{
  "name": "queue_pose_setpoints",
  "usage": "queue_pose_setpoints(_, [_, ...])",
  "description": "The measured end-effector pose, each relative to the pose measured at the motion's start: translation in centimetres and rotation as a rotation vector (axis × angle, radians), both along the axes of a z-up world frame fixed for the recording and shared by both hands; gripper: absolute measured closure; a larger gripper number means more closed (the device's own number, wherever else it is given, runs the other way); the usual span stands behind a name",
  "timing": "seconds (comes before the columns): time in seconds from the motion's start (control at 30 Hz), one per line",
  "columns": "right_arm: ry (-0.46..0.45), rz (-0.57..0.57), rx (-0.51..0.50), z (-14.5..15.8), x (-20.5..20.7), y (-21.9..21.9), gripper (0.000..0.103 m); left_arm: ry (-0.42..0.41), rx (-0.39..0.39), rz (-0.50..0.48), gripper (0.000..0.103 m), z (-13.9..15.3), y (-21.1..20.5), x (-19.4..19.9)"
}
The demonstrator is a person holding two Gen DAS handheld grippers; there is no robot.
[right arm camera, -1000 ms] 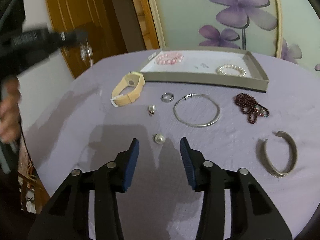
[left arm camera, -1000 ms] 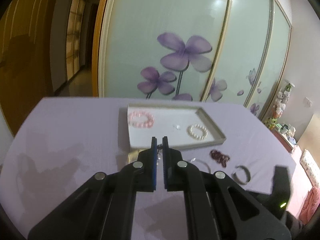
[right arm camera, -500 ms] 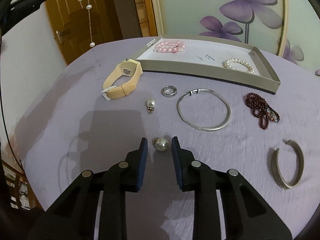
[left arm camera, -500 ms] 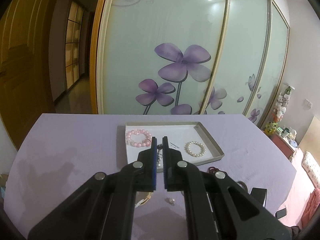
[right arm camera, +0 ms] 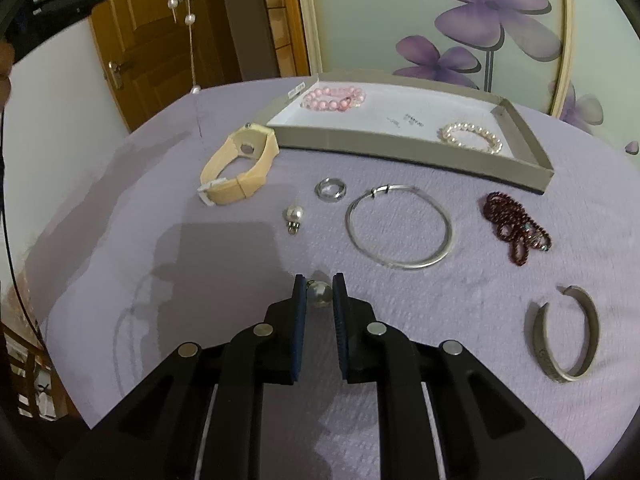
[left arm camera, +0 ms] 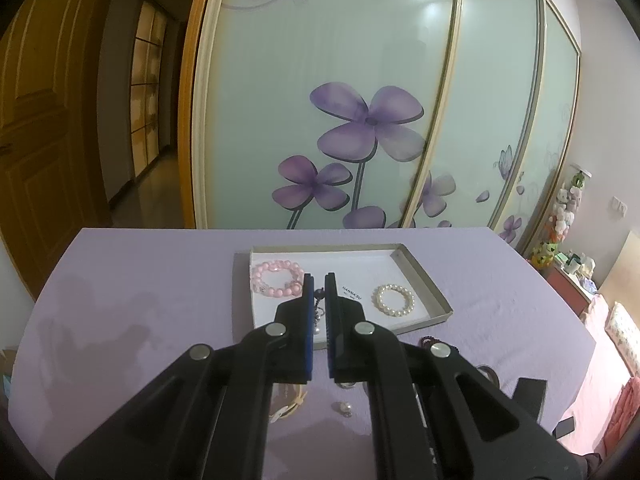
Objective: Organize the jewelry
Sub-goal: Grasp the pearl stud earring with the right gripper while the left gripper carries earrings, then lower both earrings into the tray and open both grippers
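Right wrist view: my right gripper (right arm camera: 319, 294) has its fingers clamped on a pearl earring (right arm camera: 319, 293) low over the purple tabletop (right arm camera: 120, 220). My left gripper (left arm camera: 319, 294) pinches a dangling pearl chain (right arm camera: 185, 4) above the tray (left arm camera: 420, 276), near the pink bracelet (left arm camera: 277, 279).

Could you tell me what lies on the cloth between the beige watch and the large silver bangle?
In the right wrist view, a small silver ring lies between the beige watch and the large silver bangle; a pearl pendant sits just nearer the camera.
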State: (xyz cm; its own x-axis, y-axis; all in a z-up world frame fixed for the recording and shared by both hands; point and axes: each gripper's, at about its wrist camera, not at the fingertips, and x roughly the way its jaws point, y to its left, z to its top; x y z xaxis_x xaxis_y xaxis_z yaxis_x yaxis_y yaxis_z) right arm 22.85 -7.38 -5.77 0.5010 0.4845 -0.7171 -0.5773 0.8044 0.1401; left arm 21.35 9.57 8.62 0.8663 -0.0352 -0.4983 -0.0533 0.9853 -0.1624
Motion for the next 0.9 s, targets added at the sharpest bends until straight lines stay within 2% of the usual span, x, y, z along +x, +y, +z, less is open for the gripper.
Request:
queue_pose_setpoints(0.23, [-0.083,-0.040,0.021,2.9,1.1,-1.3,0.089,-0.002,-0.003,-0.007,0.098,-0.2,-0.2,0.6])
queue_pose_setpoints(0.67, [-0.217,-0.157,0.060,6.6,7.0,-4.3,0.089,0.023,-0.026,-0.028,0.098,-1.5,-1.4,5.5])
queue_pose_setpoints(0.9, [-0.235,-0.175,0.070,6.9,10.0,-4.3,0.089,0.031,-0.023,-0.035,0.098,-2.1,-1.7,8.0])
